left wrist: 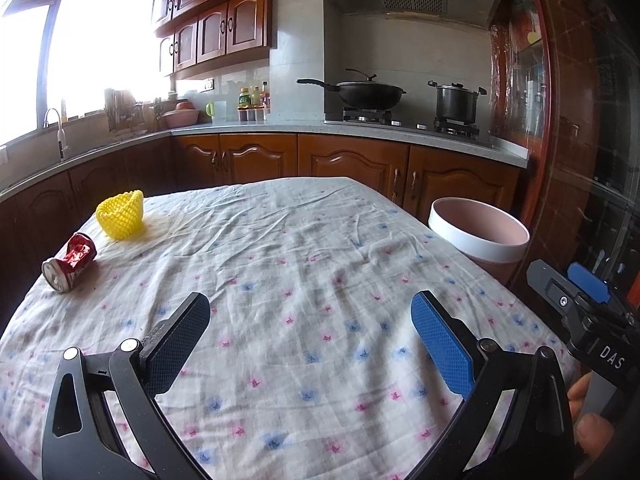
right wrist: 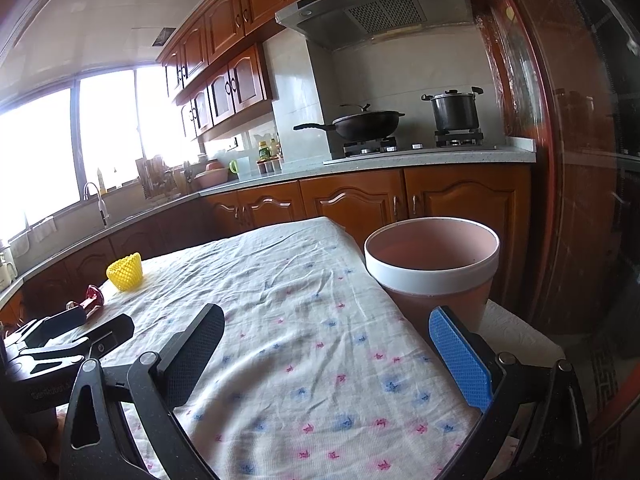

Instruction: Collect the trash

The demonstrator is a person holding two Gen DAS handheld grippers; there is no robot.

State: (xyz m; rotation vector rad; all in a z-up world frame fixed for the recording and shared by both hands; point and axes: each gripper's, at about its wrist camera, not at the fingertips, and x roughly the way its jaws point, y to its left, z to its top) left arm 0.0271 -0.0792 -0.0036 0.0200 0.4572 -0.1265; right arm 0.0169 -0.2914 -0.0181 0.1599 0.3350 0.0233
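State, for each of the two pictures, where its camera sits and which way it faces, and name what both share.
Left wrist: behind the open left gripper, facing across the table to the stove; a thumb shows.
Right wrist: behind the open right gripper, facing the bin beside the table.
Shared: crushed can, yellow foam net, bin, stove.

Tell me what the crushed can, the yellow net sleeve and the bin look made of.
Crushed can: thin metal, probably aluminium; glossy red skin creased, bare silvery end. Yellow net sleeve: looks like soft foam mesh, matte, open lattice standing by itself. Bin: likely plastic, smooth matte pink inside, white rim band.
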